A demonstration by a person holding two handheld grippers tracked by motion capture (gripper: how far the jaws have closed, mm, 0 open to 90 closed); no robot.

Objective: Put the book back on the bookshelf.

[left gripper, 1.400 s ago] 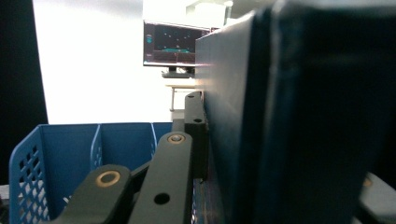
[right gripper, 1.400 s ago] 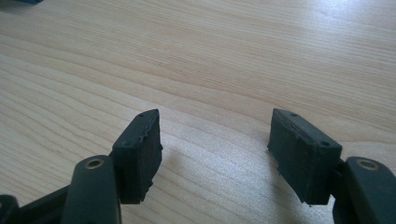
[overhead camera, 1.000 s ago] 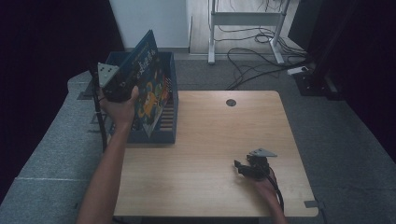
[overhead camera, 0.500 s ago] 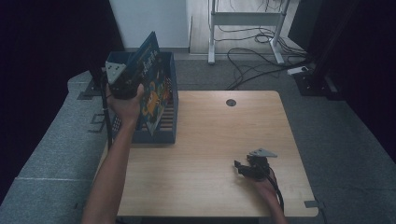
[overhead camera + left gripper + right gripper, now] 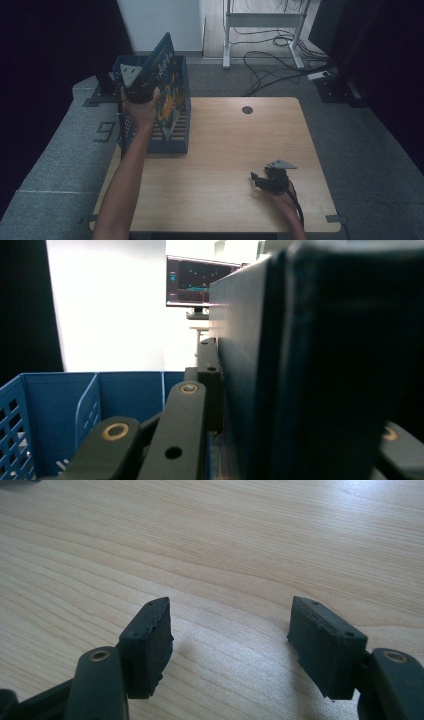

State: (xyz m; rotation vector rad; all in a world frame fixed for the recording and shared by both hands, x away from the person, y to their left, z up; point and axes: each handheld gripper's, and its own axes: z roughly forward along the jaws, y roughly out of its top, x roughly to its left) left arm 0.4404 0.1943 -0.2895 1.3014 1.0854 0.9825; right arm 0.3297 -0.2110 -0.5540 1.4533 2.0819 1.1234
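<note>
Picture book (image 5: 162, 60) is clamped by left gripper (image 5: 136, 82), tilted and half raised above the blue crate (image 5: 150, 142). Extraction judged partly done; placement is left. Right gripper (image 5: 261, 180) is parked spread on the table (image 5: 220, 150), right of crate.

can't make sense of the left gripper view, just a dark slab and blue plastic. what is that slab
Observer: A flat book with a colourful cover, clamped in the left gripper above the blue crate.
Operator: is the book upright
Observer: No, the high view shows it tilted, its top corner leaning away past the crate's far rim.
Operator: where's the crate sitting
Observer: At the left edge of the wooden table, overhanging it.
Operator: and the other hand
Observer: The right gripper rests near the table's front right, jaws apart, nothing between them.
</note>
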